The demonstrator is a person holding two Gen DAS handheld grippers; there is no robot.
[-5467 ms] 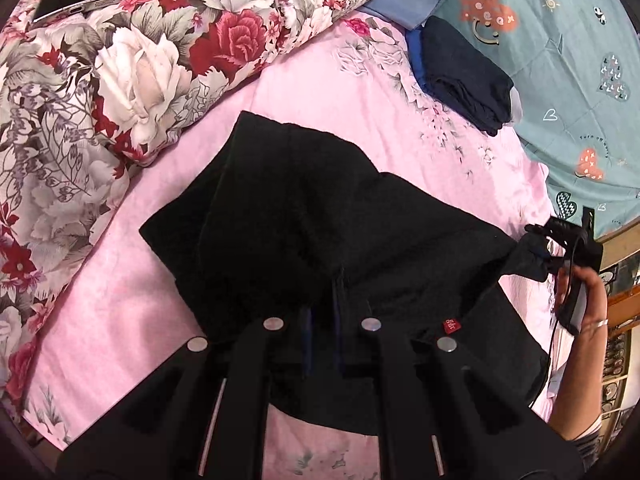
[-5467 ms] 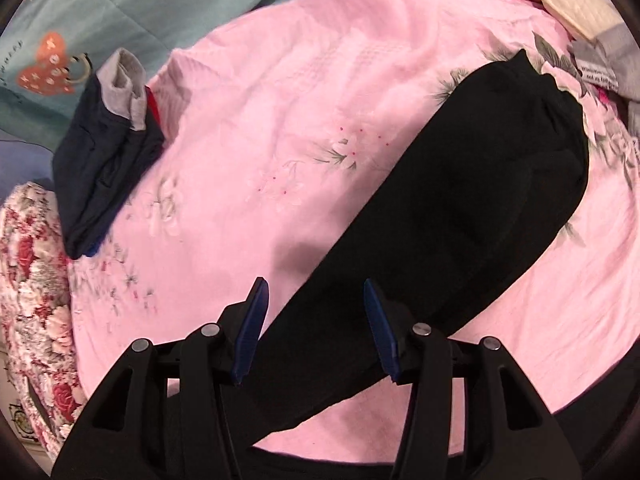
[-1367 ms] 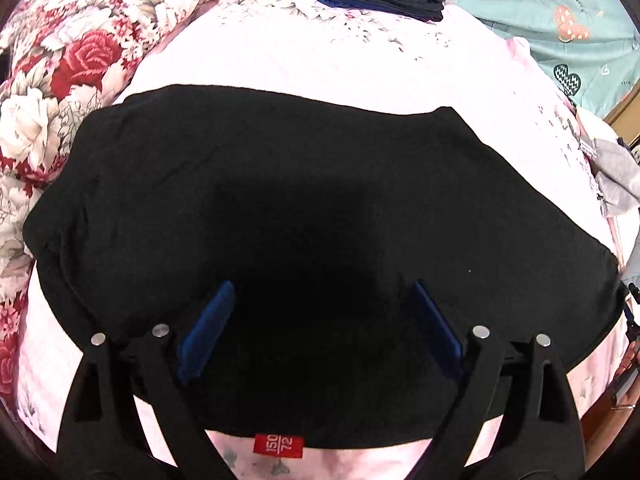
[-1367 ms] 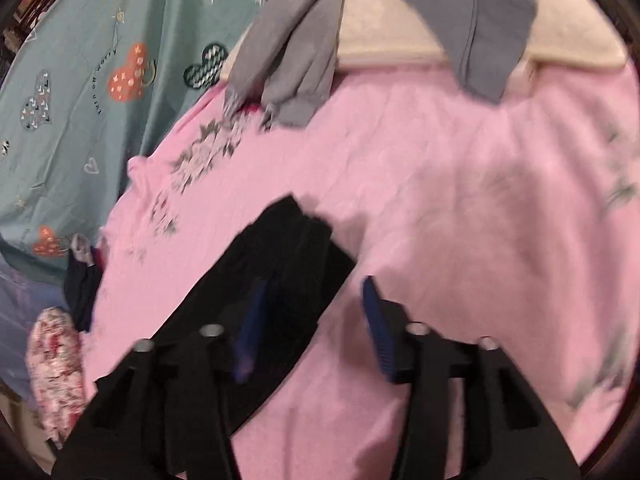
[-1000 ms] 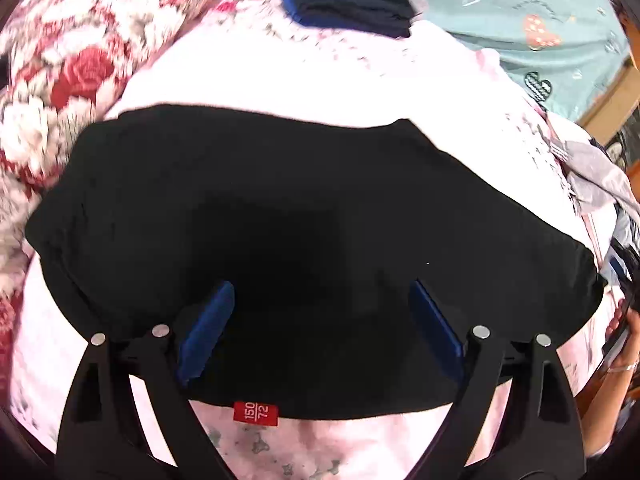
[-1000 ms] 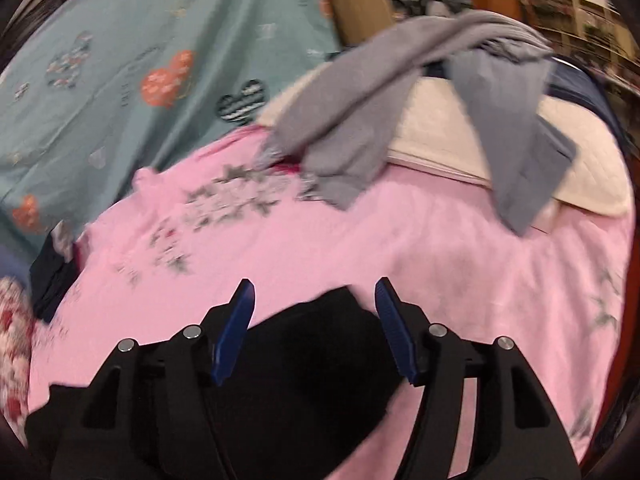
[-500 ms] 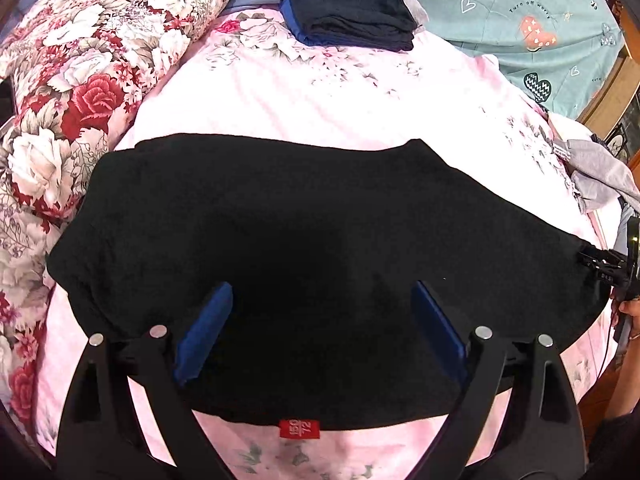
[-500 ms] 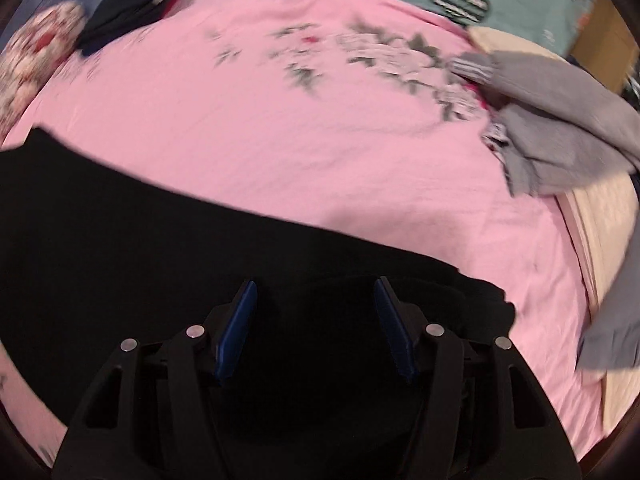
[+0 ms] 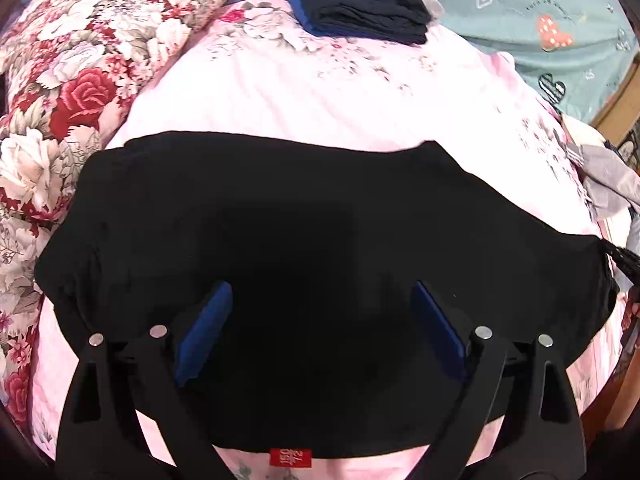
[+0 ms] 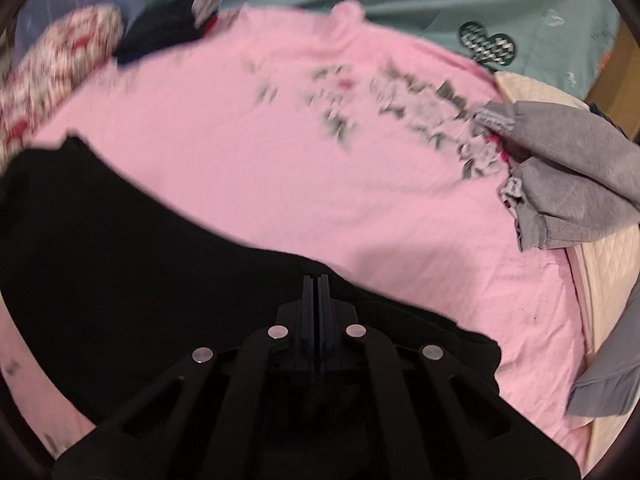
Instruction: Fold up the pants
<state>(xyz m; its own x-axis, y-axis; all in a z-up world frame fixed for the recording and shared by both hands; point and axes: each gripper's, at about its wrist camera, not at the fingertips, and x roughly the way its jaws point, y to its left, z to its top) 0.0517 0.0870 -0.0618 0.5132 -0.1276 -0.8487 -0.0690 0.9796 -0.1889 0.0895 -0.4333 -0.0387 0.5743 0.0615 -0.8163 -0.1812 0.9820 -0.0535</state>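
Your right gripper (image 10: 319, 280) is clamped flat on the black pants' (image 9: 320, 232) cuff-end edge while your left gripper (image 9: 320, 328) hovers spread wide above their middle on the pink sheet (image 9: 320, 92), so lift the soft, limp, light cloth by its edges.

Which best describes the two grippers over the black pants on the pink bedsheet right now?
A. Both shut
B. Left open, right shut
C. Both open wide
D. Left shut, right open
B: the left gripper has its blue pads spread wide above the black pants, while the right gripper has its pads pressed together at the pants' edge.
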